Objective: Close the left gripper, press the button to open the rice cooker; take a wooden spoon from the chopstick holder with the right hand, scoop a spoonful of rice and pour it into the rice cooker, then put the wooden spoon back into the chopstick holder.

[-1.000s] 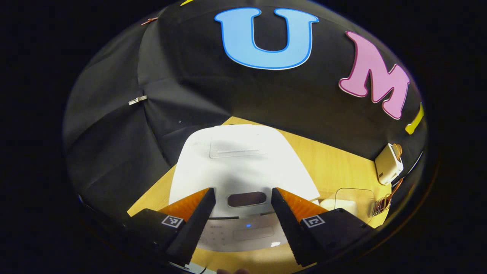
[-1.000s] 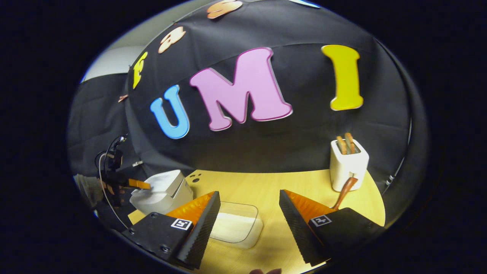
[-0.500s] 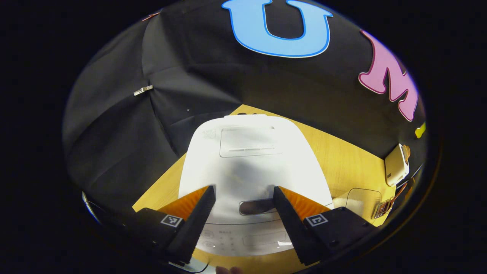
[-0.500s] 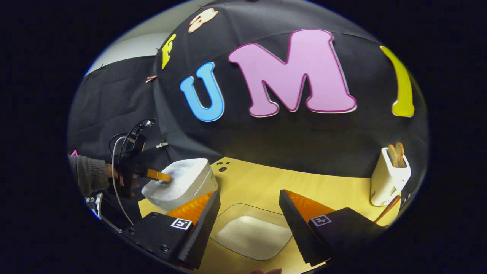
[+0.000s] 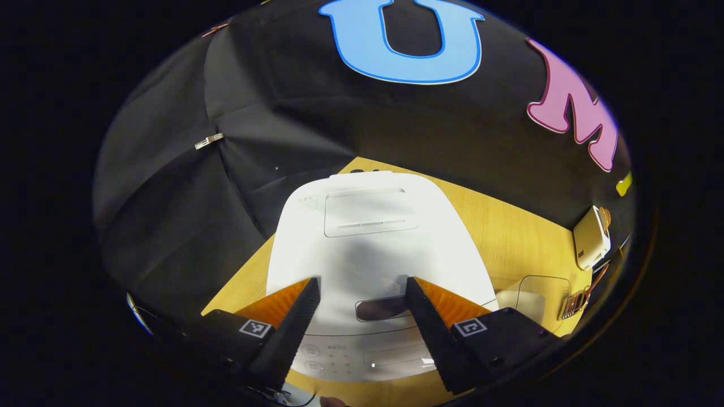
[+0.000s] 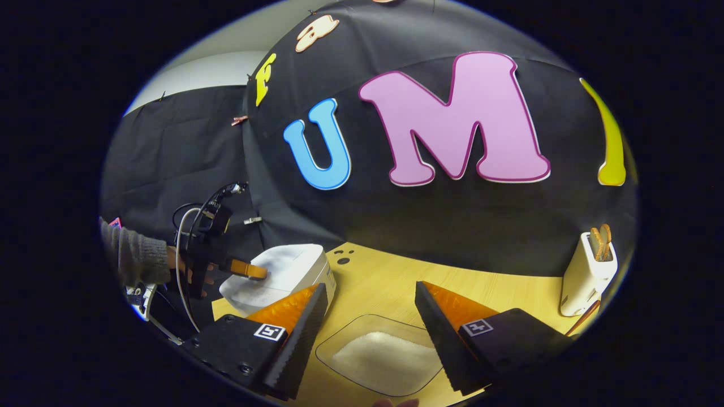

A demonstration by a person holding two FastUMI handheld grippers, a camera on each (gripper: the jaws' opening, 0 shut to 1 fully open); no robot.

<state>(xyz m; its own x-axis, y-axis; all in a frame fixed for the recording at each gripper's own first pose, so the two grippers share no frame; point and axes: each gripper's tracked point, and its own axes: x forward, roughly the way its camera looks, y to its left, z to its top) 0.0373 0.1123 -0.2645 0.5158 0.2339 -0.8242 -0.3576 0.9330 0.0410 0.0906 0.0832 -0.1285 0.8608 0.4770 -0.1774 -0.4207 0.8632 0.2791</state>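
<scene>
Smooth white plastic rice cooker (image 5: 373,249) on a matt wooden table (image 5: 509,243).

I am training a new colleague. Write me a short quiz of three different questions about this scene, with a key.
1. True or false: the left tongs are shut.
2. The rice cooker lid is: A) up B) down.
3. Fill in: under the right tongs lies a clear dish of ____.

Key: 1 false, the fingers stand apart over the lid button. 2 B. 3 rice.

Left gripper (image 5: 359,285) and right gripper (image 6: 370,291) gape wide.
</scene>
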